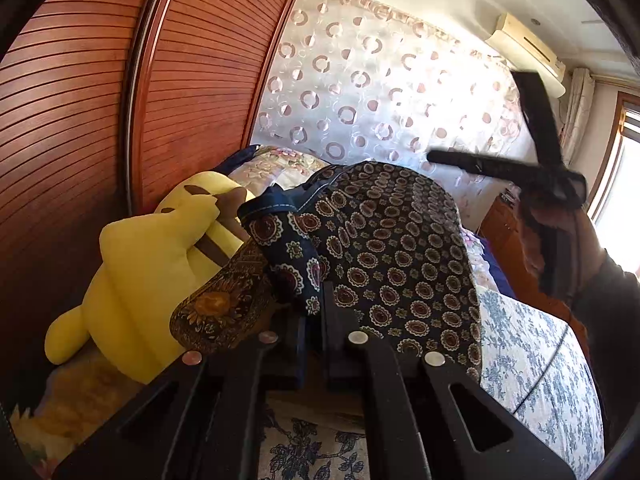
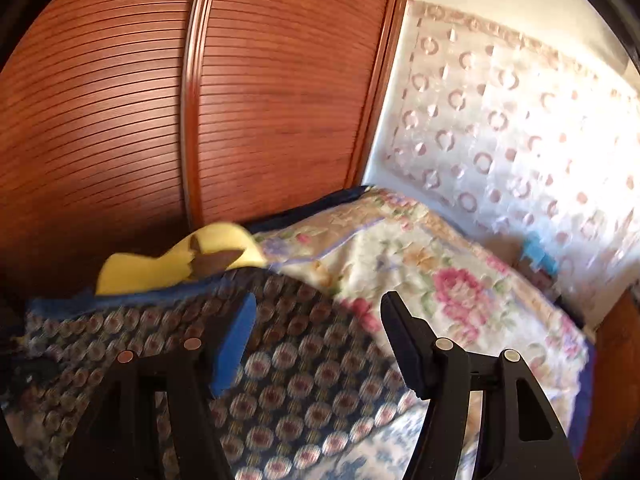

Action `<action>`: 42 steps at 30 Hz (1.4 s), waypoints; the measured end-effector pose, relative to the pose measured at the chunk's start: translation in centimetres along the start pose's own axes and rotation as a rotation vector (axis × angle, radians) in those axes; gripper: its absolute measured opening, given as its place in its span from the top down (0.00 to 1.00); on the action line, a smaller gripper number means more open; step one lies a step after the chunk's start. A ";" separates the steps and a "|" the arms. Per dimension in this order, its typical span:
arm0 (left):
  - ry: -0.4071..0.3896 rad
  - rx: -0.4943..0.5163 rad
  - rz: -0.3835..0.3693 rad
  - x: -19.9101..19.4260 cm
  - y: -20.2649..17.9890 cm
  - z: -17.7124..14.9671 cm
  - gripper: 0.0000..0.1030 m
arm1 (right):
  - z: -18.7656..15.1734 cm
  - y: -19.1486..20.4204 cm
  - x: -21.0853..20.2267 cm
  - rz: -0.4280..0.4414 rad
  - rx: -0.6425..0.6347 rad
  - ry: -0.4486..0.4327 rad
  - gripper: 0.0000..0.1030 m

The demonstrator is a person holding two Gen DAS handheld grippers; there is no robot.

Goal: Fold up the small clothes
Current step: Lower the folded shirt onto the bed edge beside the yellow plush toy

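A small dark navy garment (image 1: 396,248) with a medallion print and a blue waistband hangs lifted above the bed. My left gripper (image 1: 314,300) is shut on a bunched part of it near the waistband. In the right wrist view the same garment (image 2: 288,376) spreads below my right gripper (image 2: 320,316), which is open and empty, with one blue-padded finger (image 2: 236,340) over the cloth. The right gripper also shows from the left wrist view (image 1: 516,160), raised at the right and apart from the cloth.
A yellow plush toy (image 1: 152,276) lies at the left against the slatted wooden wardrobe doors (image 1: 80,140). A floral quilt (image 2: 440,276) covers the far bed. A blue-and-white bedspread (image 1: 532,368) lies below. A patterned curtain (image 1: 380,88) hangs behind.
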State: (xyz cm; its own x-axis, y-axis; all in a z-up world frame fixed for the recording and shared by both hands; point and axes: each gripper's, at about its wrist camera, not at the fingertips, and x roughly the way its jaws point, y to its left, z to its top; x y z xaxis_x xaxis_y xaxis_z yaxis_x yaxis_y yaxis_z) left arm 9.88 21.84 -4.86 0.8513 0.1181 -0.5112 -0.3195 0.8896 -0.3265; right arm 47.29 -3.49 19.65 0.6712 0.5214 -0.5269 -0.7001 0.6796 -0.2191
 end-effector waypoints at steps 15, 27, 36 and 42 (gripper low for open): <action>0.040 0.008 0.036 0.9 0.0 -0.6 0.94 | -1.8 -3.7 5.1 0.025 0.173 0.101 0.27; 0.024 0.018 0.036 0.6 -0.1 -0.6 0.94 | -4.3 -7.1 5.0 0.117 0.467 0.166 0.29; 0.005 0.018 0.062 0.0 -0.3 -0.5 0.94 | -1.0 -7.0 5.2 0.169 0.382 0.089 0.89; 0.034 0.056 0.111 0.0 -0.7 -0.5 0.74 | -1.4 -4.9 5.4 0.046 0.284 0.134 0.65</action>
State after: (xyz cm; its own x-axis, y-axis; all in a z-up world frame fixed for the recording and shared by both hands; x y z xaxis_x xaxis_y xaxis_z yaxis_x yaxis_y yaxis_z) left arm 9.89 20.96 -5.00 0.7971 0.2026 -0.5689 -0.3861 0.8953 -0.2221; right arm 53.97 -4.71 16.78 0.5889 0.4957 -0.6383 -0.6207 0.7833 0.0356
